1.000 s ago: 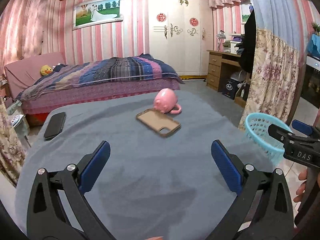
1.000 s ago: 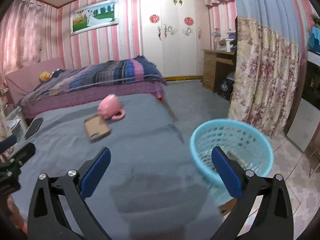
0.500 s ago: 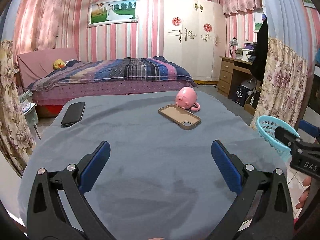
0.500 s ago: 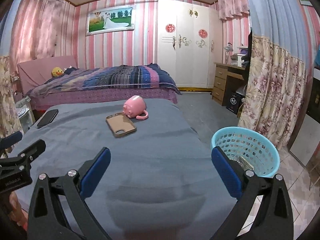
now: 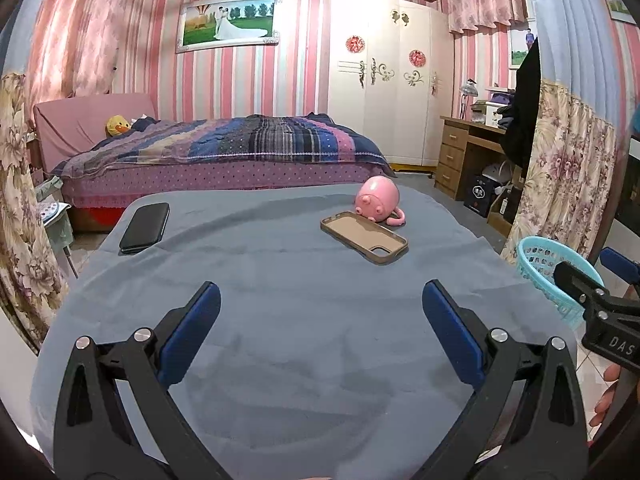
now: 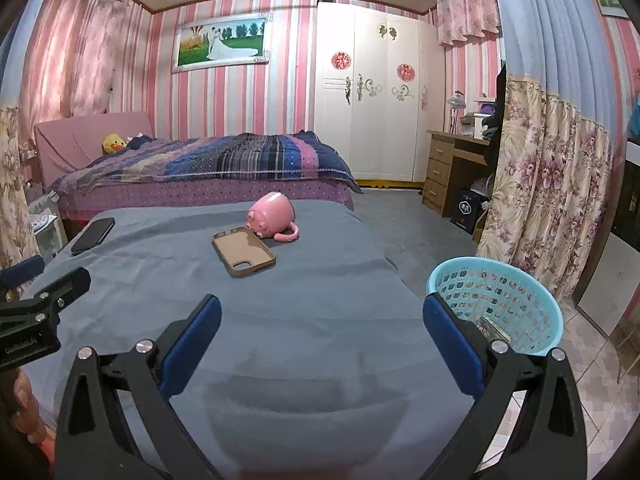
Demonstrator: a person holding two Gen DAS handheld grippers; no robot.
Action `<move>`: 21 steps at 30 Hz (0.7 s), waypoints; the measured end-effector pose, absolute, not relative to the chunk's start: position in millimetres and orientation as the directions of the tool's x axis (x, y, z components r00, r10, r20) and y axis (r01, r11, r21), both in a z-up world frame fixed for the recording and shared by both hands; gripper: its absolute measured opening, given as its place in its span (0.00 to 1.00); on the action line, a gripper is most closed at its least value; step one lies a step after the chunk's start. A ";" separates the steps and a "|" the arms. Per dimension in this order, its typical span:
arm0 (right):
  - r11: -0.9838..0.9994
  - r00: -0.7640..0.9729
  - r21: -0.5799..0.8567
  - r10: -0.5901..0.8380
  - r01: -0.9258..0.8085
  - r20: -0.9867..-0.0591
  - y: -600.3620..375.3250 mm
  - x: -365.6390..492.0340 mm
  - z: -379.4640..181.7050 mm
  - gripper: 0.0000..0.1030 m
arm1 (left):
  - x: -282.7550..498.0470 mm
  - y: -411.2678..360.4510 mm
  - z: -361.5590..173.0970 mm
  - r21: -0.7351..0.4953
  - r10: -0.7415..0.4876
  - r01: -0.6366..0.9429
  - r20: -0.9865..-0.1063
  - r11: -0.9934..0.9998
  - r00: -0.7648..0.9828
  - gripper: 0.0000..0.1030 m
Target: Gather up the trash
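1. Left wrist view: left hand-held gripper (image 5: 320, 316) spread wide, nothing between the blue pads, hanging low over the near part of the grey-covered table (image 5: 280, 320). Probably parked there because nothing trash-like lies within reach.
2. Landmark = pink pig mug (image 5: 377, 199), tipped on its side toward the far end of the table. Tan phone case (image 5: 365, 238) touching its snout on the near side, black phone (image 5: 145, 227) well off to its left by the table edge. None of these looks like trash, so likely left alone on purpose.
3. Blue basket (image 5: 538, 258) off the table, to the right of the mug, partly hidden by the right hand-held gripper (image 5: 596, 280).
4. Right wrist view: right hand-held gripper (image 6: 322, 318) also wide open and empty.
5. Blue basket (image 6: 496, 300) on the floor, right of and nearer than the pig mug (image 6: 272, 212), tucked against the table edge, handy for drops. Scrap of packaging (image 6: 494, 330) lying in its bottom, so the trash seems already collected; job looks about done.
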State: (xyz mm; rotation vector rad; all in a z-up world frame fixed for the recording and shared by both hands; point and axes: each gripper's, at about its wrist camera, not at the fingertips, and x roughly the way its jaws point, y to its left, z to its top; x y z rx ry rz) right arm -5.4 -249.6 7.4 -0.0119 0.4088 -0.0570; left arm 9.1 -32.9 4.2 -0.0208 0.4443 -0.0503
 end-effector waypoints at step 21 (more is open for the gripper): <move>0.998 0.911 -0.024 -0.068 0.064 -0.407 -249.1 0.4 3.7 0.96 | 4.2 -31.1 4.6 -0.035 -0.053 0.043 -0.409 0.998 0.911 0.95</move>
